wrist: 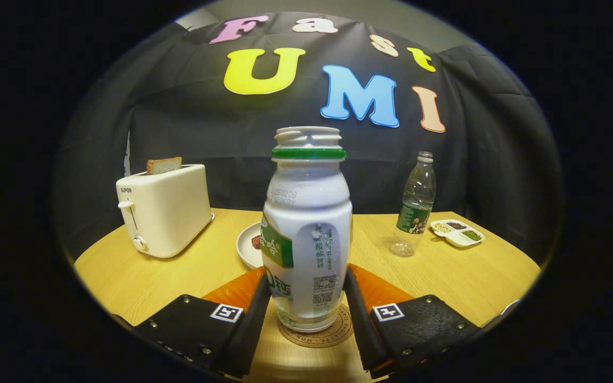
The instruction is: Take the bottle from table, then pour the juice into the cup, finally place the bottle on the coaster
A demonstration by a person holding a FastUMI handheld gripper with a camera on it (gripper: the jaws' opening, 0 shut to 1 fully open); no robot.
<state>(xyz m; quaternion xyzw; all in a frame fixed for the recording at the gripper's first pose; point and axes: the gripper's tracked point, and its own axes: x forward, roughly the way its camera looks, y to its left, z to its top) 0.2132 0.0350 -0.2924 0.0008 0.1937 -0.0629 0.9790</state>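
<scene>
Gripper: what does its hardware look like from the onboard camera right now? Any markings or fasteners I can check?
The gripper has two broad, flat finger blocks with a textured surface and small round rivets along their edges. Each block carries a square black-and-white fiducial marker near its inner corner. Thin flat pads line the inner sides. No cables visible.

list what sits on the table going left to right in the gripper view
toaster with a slice of bread in its slot → white plate → juice bottle standing on the coaster, between the fingers of the gripper → clear plastic bottle → divided snack tray
</scene>
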